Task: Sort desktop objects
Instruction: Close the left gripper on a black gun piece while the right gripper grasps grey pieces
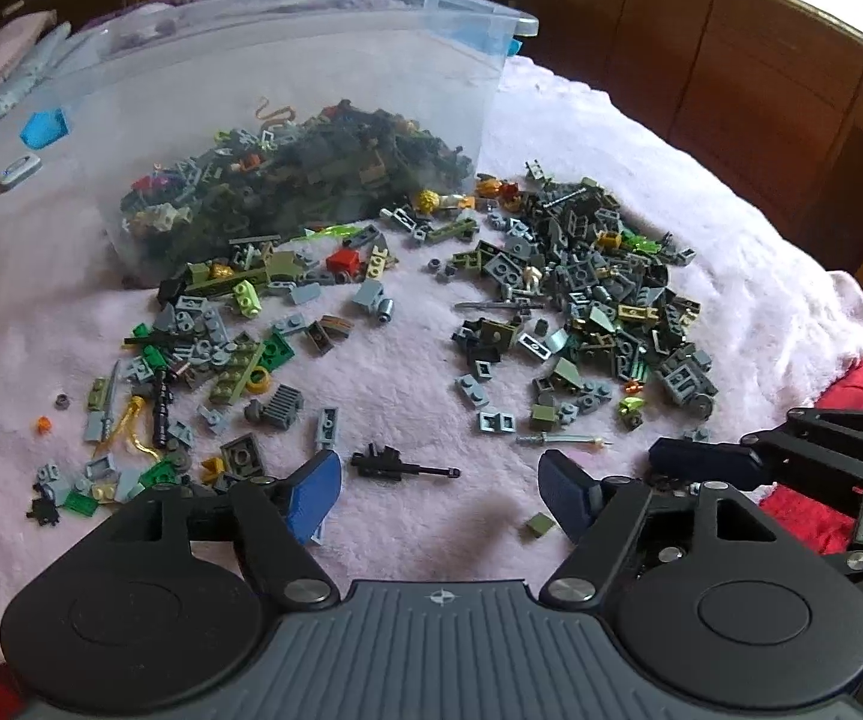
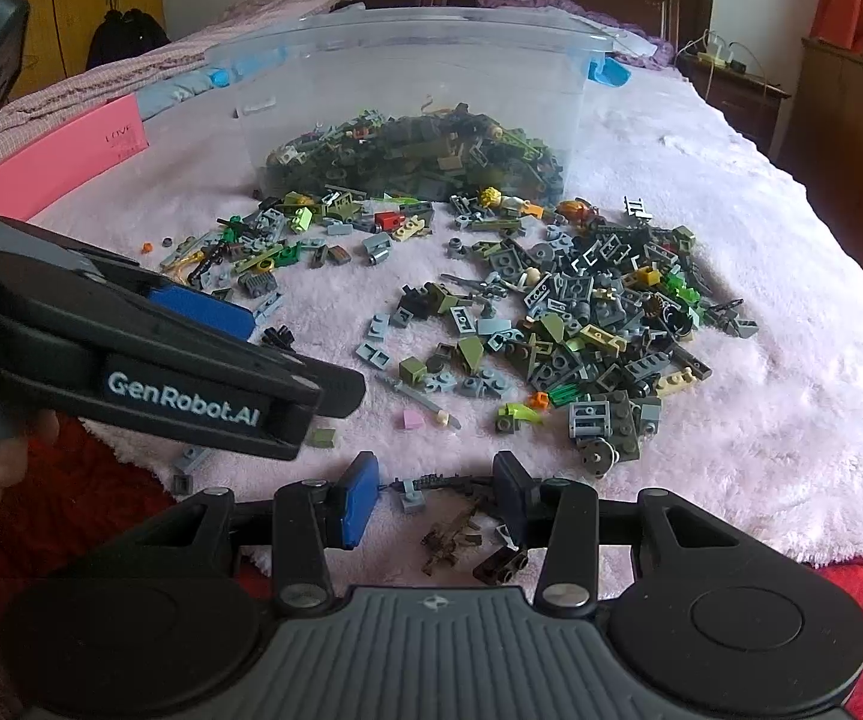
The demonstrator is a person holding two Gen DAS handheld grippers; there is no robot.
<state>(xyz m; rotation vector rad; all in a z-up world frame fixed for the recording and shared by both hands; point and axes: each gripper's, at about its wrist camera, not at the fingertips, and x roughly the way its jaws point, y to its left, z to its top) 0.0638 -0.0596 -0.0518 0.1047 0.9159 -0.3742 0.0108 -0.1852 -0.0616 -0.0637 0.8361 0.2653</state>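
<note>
Small plastic building bricks, mostly grey, olive and green, lie scattered in two loose heaps across the pale pink fluffy blanket, in front of a clear plastic storage tub (itself part full of bricks) toward the blanket's far side. Near the blanket's front edge, the left gripper stands wide, a black toy gun piece lying between its blue pads, untouched. The right gripper is half open over a few dark pieces, holding nothing.

Tub of bricks ahead of left gripper, loose piles between them on blanket, gun piece just before fingertips
</note>
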